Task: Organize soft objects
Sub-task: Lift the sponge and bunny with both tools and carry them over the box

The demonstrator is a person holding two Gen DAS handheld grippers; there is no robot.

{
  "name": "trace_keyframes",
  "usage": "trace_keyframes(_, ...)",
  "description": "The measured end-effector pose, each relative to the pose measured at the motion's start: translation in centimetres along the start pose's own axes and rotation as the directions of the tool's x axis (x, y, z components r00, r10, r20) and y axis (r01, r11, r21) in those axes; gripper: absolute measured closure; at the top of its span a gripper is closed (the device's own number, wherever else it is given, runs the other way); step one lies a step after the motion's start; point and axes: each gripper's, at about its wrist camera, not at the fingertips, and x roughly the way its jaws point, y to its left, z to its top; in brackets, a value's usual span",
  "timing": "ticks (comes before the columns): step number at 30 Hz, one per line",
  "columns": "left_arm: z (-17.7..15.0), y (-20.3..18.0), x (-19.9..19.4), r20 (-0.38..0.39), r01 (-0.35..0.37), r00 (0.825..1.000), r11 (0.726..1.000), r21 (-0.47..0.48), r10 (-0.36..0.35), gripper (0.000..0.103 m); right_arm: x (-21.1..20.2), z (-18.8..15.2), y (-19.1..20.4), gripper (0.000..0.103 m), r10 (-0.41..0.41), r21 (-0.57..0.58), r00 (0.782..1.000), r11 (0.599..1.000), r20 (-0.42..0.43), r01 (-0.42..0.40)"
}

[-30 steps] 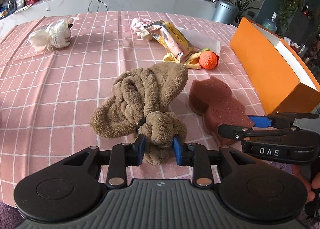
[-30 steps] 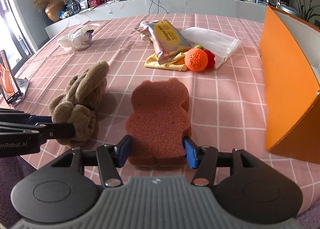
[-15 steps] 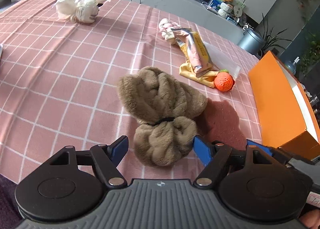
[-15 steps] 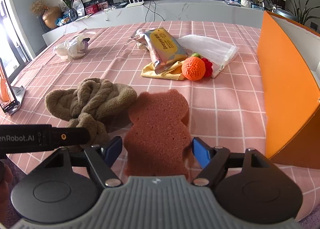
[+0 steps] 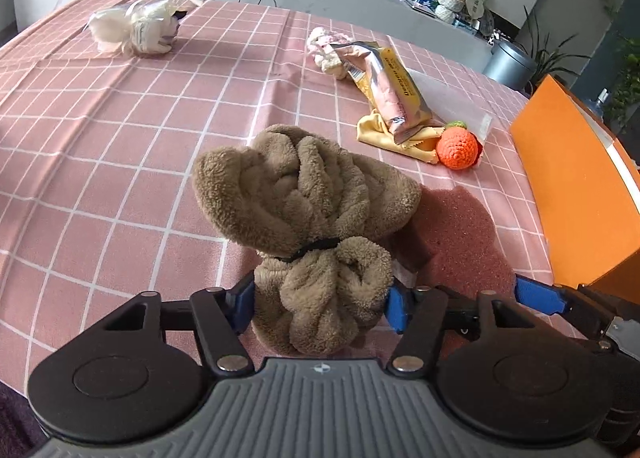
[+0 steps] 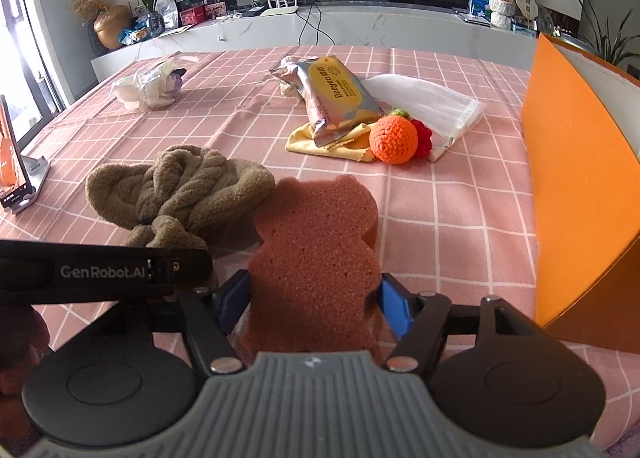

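Observation:
A brown towel (image 5: pixel 304 186) tied with a black band lies on the pink checked tablecloth (image 5: pixel 120 130). Its bunched near end sits between the blue pads of my left gripper (image 5: pixel 320 298), whose jaws are closing and touch it on both sides. A reddish bear-shaped sponge (image 6: pixel 316 242) lies flat beside the towel (image 6: pixel 180 190), touching it. My right gripper (image 6: pixel 314 298) straddles the sponge's lower body, jaws closing, pads against its sides. The left gripper's body (image 6: pixel 100 270) crosses the right view, and a hand shows at the left edge.
An orange box (image 6: pixel 580 178) stands open along the right. Beyond lie a crochet orange (image 6: pixel 393 139), a snack packet (image 6: pixel 340 94) on a yellow cloth (image 5: pixel 380 132), a white mesh bag (image 6: pixel 428 102) and a bagged white bundle (image 5: pixel 136 30). A phone on a stand (image 6: pixel 10 162) sits at the left edge.
Both grippers' jaws opened wide, then narrowed again around the towel end and the sponge. The left gripper rolled and dropped closer; the towel now lies against the sponge.

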Motion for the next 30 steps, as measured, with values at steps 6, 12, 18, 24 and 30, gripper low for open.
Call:
trace_keyframes(6,-0.2,-0.4,-0.1,0.016,0.003,1.0,0.999,0.042,-0.004,0.052,-0.2,-0.2,0.4,0.045,-0.01,-0.031,1.0,0.999,0.013,0.01)
trace_keyframes(12,-0.1,-0.4,-1.8,0.051,0.022,0.998,0.998,0.056,-0.025,0.056,-1.7,0.1,-0.1,0.046,-0.009,-0.006,0.999,1.0,0.044,0.009)
trace_keyframes(18,1.0,-1.5,-4.3,0.108,0.057,0.992,0.996,0.075,-0.065,0.056,-4.4,0.9,-0.8,0.046,-0.021,0.003,0.993,1.0,0.114,0.02)
trace_keyframes(24,2.5,-4.0,-6.2,0.154,0.103,0.98,0.987,0.127,-0.122,0.056,-8.1,2.4,-3.2,0.046,-0.054,0.032,0.975,0.998,0.214,0.048)
trace_keyframes(30,4.9,-8.6,-7.1,0.18,0.183,0.958,0.96,0.211,-0.222,0.056,-11.9,3.5,-7.3,0.046,-0.126,0.081,0.95,0.991,0.284,0.108)
